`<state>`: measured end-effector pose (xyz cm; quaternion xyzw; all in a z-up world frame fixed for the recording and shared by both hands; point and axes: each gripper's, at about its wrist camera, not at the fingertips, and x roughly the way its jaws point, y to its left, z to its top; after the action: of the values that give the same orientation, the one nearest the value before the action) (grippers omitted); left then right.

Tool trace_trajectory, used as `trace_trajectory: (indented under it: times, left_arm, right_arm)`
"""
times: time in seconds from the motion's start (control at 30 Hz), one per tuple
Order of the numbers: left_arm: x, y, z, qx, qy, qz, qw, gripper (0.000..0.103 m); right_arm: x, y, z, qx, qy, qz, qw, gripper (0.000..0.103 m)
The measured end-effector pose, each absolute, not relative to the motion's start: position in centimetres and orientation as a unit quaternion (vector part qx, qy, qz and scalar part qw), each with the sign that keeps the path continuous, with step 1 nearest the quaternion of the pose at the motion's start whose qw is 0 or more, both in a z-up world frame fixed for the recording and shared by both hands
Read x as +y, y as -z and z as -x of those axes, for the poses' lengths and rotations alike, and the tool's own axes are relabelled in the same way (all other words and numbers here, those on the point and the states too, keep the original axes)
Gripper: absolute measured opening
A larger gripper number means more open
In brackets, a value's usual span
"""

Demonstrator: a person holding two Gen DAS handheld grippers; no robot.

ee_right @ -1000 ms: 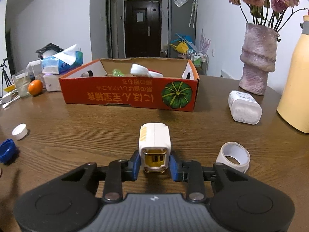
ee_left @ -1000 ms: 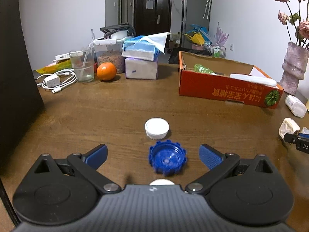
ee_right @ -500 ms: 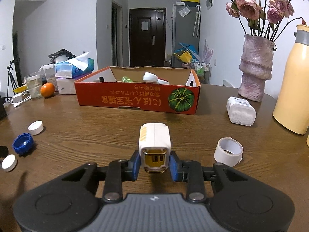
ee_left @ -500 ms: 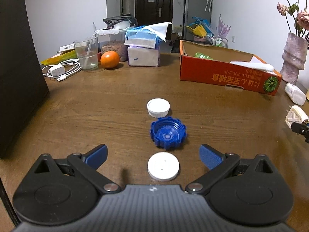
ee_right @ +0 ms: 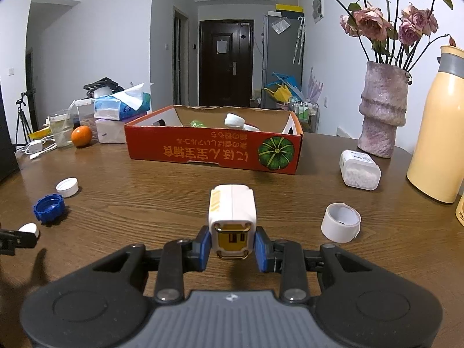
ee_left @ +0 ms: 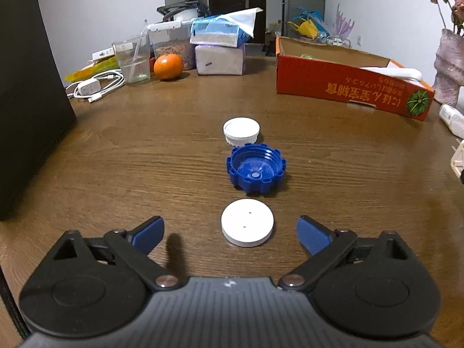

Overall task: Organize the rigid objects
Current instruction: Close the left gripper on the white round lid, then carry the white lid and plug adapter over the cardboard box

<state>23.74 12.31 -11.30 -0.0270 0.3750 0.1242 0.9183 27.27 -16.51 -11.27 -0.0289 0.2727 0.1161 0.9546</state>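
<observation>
My left gripper [ee_left: 230, 233] is open and empty, low over the table. A flat white lid [ee_left: 247, 226] lies between its fingertips. Beyond it lie a blue ridged cap [ee_left: 255, 172] and a small white cap [ee_left: 241, 131], both open side up. My right gripper [ee_right: 232, 249] is shut on a white and yellow charger block [ee_right: 232, 214], held above the table. The orange cardboard box [ee_right: 214, 152] stands behind it with several items inside. The three caps also show at the left of the right wrist view, the blue cap [ee_right: 48, 207] in the middle.
A white tape roll [ee_right: 340, 222], a white pill bottle [ee_right: 359, 169], a pink vase [ee_right: 381, 110] and a yellow flask [ee_right: 438, 133] stand to the right. An orange [ee_left: 168, 66], a glass [ee_left: 133, 62], tissue packs [ee_left: 220, 46] and a cable [ee_left: 95, 85] sit at the back left. A black block [ee_left: 26, 92] stands at left.
My left gripper has drawn back from the caps, so the flat white lid came into full view between its fingers. My right gripper has lifted the charger block higher.
</observation>
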Motion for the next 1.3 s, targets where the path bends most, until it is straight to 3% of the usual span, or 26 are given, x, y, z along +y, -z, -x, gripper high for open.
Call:
trace_trajectory:
  times: [0.2,0.33,1.3]
  left_arm:
    - [12.4,11.6,-24.1,0.378,-0.118,0.034,0.917,0.079]
    - [11.9,11.3,-23.8,0.370,-0.097,0.031,0.923,0.041]
    - [7.7,6.5,-24.7,0.302,-0.044,0.031,0.952,0.040]
  right_arm:
    - [-16.4,11.2,-27.0,0.271,-0.118,0.030,0.955,0.030]
    - [-16.3,11.2,-27.0,0.270,-0.118,0.030,0.955,0.030]
    - [-17.3,8.8,-27.5,0.234,-0.111,0.017,0.966,0.030]
